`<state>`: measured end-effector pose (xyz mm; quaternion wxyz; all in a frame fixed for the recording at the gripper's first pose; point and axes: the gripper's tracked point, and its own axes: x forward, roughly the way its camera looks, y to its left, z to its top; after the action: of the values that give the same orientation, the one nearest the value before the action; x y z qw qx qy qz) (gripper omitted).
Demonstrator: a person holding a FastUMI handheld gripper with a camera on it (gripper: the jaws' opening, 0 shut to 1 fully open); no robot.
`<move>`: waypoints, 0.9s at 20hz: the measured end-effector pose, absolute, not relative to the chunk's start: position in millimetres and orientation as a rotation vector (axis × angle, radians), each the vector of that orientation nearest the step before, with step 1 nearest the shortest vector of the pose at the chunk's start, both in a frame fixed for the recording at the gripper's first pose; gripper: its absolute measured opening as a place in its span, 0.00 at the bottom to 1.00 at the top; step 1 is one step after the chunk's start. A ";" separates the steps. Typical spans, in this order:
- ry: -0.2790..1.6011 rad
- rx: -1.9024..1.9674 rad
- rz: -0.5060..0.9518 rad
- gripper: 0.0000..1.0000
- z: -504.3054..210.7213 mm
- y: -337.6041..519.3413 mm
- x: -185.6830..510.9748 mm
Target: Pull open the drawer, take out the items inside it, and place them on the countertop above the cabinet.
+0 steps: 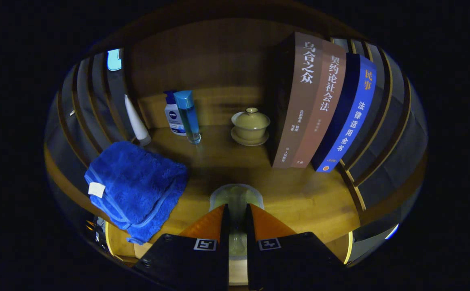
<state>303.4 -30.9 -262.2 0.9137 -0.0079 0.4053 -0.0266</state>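
Pale translucent glass cup (236,198) pinched in my gripper (237,210) – over the wooden countertop (299,194).

Its lower part hides between my fingers; both press its sides. A fluffy blue folded towel (136,188) overhangs the front-left edge – three upright books (320,105) stand right.

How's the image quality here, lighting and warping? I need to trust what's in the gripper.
Gripper view: dim, with dark corners; fisheye bends the books and slats. The towel and lidded cup are sharp. The pale glass in the gripper is blurry, close, mostly hidden by the fingers.
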 end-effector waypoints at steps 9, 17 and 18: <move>0.802 0.008 -0.038 0.38 -265.2 -20.7 319.5; 0.421 -0.017 -0.013 0.99 -189.7 -12.3 295.2; 0.349 -0.010 -0.003 0.99 -170.3 -8.5 283.9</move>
<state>283.9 -8.5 -170.3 0.9848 -0.0047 0.1736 -0.0016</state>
